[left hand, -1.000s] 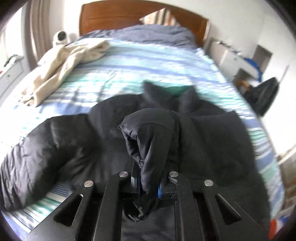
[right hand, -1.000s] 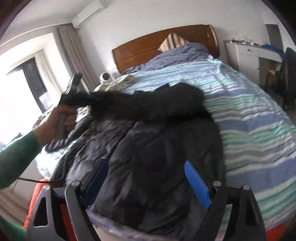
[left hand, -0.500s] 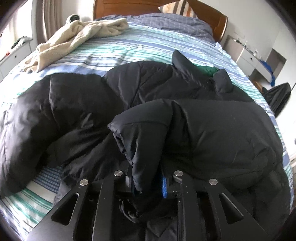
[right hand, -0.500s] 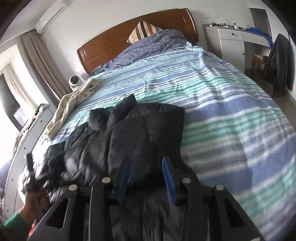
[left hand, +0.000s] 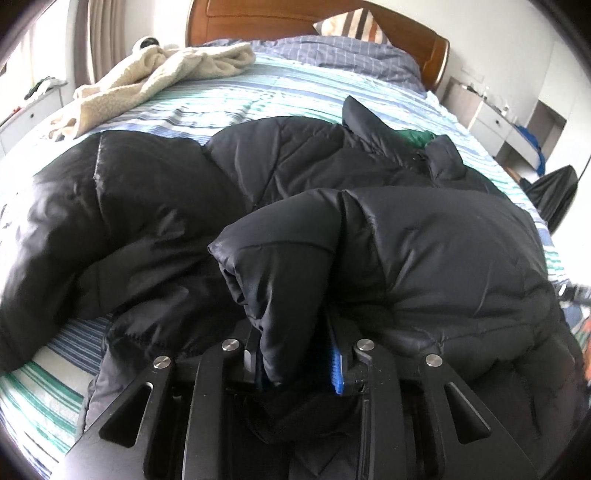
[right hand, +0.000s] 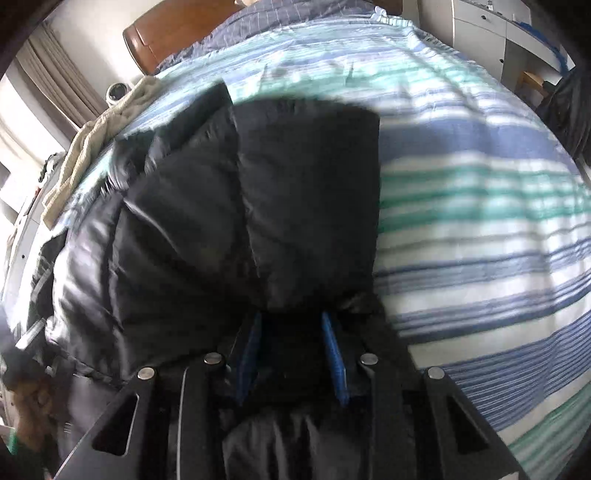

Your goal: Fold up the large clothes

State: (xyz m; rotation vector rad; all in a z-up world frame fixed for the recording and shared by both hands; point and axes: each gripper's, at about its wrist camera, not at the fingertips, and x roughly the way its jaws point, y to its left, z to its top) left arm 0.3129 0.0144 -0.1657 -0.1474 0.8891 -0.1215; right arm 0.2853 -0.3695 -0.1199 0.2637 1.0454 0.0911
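Note:
A large black puffer jacket lies on the striped bed, its left sleeve spread to the left and its collar with green lining toward the headboard. My left gripper is shut on a bunched fold of the jacket, laid across the jacket's body. In the right wrist view the jacket fills the middle; my right gripper has its blue pads partly apart with the jacket's near edge between them. The picture there is blurred.
A cream fleece garment lies at the bed's far left, near the wooden headboard and pillows. White drawers and a dark chair stand right of the bed. Bare striped bedding lies right of the jacket.
My left gripper has lowered the held fold onto the jacket's body. My right gripper has moved in and down onto the jacket's near edge, its pads narrowing from wide open.

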